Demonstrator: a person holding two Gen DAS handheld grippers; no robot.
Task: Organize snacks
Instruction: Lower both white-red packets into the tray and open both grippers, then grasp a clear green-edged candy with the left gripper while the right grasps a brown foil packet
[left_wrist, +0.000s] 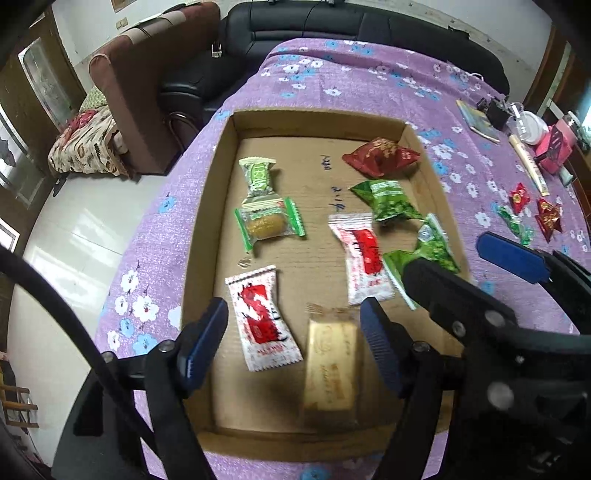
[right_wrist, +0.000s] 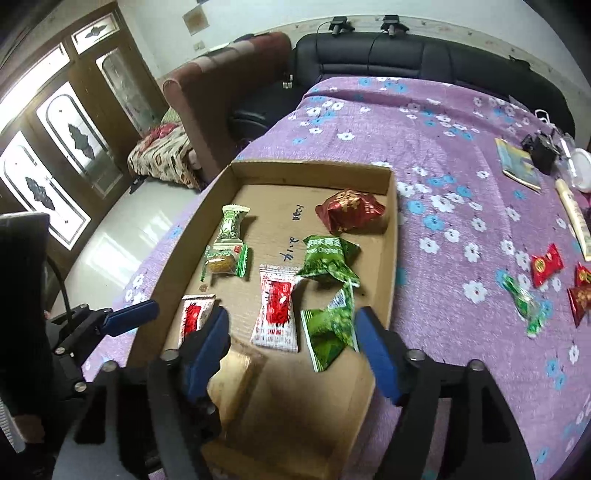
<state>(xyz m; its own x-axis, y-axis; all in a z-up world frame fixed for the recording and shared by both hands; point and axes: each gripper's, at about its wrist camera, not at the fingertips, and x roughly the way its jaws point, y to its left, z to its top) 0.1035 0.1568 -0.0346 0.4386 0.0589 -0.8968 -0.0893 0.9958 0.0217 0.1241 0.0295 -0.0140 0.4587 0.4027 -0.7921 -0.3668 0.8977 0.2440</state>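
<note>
While both claws, left claw (left_wrist: 291, 347) and right claw (right_wrist: 291, 354), hang released, cardboard tray (left_wrist: 317, 123) holds nine snacks, four loose on cloth (right_wrist: 443, 122).

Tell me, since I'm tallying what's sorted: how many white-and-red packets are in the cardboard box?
2. One white-and-red packet lies near the box's front left, between the left gripper's fingers; the other lies mid-box beside the green packets. The grippers may hide more.
</note>
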